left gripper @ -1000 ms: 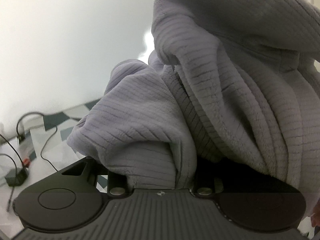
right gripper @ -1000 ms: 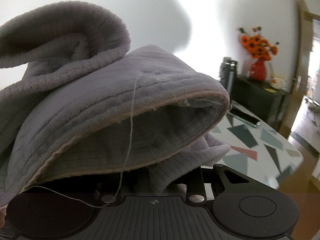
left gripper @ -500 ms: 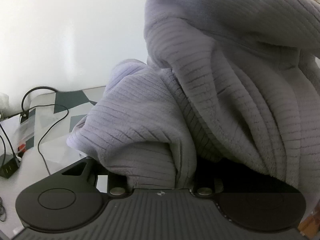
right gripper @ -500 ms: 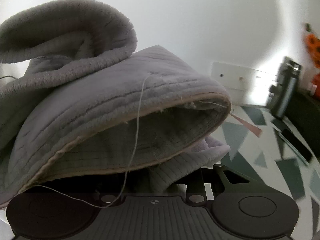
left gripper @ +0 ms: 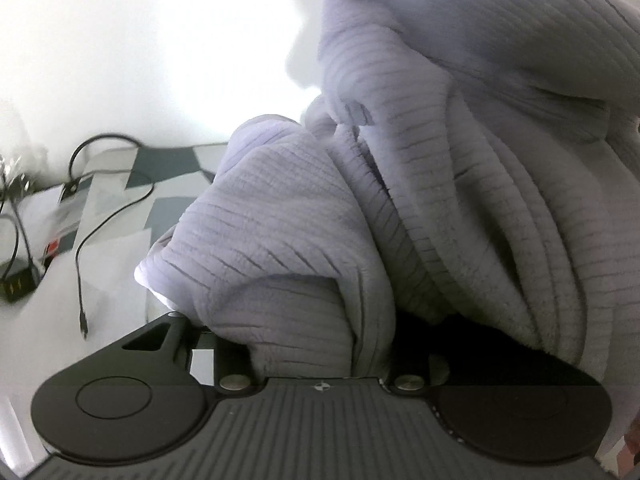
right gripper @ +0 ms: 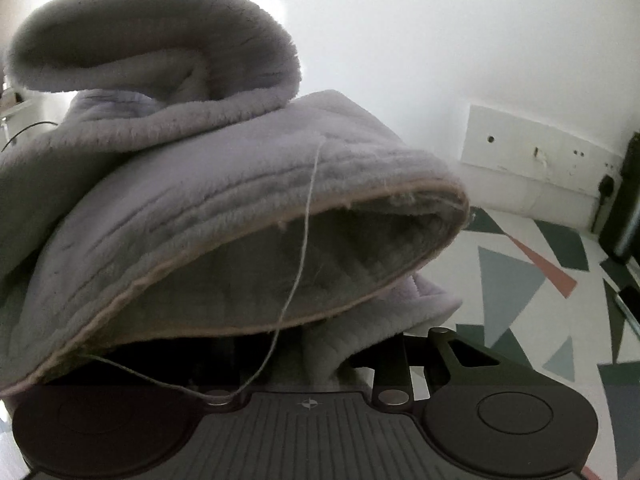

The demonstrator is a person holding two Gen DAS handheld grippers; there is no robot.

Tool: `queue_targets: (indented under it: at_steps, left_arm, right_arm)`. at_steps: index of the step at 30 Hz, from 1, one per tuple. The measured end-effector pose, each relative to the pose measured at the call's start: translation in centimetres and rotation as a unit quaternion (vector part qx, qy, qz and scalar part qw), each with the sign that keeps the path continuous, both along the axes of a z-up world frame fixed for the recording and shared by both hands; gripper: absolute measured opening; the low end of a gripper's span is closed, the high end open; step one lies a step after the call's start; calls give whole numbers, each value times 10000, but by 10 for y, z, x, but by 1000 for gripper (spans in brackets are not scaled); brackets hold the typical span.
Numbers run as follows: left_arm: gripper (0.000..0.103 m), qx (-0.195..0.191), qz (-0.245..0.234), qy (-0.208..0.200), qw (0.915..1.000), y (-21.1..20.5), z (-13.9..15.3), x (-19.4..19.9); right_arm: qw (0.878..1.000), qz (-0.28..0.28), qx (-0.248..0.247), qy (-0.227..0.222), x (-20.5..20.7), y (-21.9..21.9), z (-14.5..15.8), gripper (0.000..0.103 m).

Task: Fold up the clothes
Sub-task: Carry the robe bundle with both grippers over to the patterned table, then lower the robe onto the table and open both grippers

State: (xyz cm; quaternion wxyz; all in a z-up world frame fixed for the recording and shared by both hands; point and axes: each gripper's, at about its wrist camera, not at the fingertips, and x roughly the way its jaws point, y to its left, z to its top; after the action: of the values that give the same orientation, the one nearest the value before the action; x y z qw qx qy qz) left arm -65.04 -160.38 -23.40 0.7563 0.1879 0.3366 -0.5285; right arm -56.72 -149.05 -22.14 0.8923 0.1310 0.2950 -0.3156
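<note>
A thick grey ribbed fleece garment (left gripper: 460, 184) fills most of the left wrist view, bunched in heavy folds. My left gripper (left gripper: 320, 344) is shut on a fold of it; the fabric hides both fingertips. In the right wrist view the same grey fleece garment (right gripper: 208, 208) drapes over my right gripper (right gripper: 308, 360), which is shut on a fold. A hemmed edge curls open above the jaws, and a loose thread (right gripper: 300, 240) hangs from it. The garment is held up above the table.
A table (right gripper: 520, 280) with a white top and teal and pink triangles lies below. Black cables (left gripper: 80, 248) and a small black charger (left gripper: 16, 284) sit at its left. A white wall plate (right gripper: 540, 160) and a dark object (right gripper: 628, 200) stand at the right.
Both grippers have swung round with the garment still held: the flowers and cabinet have left the right view, and more of the table and cables shows at left.
</note>
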Motion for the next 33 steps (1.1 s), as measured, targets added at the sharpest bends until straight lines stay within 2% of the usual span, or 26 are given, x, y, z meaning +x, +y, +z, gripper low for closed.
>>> queue_targets:
  at_steps: [6,11,19,21,24,27,33]
  left_arm:
    - [50,-27,323,192,9993,11,3,-1]
    - [65,-49,592,352,9976,21,5,-2]
    - [83,71,677,432,9967,33,4,8]
    - [85,106,663,476,9966,34,3,12]
    - [90,175,664,627,9957,39,3,19]
    - [93,187,611,724,9953,46,1,26]
    - [98,214,493,875,9947,65,-2,37]
  right_arm:
    - [9997,105,137,-165,-2,-9,-4,32]
    - [9990,-11,349,-290,-3,-18,-7,39]
    - [9977,-469,443,-191,3,-30,-7,61]
    - [9974,-630,327,-124,3,-28,-5,74]
    - [9963,-833,185,-80,3,-17,3,87]
    - [9944,-1047,134,-28,-1,-4,11,94]
    - [9906,-1354,-118,127,-5,30,28,102]
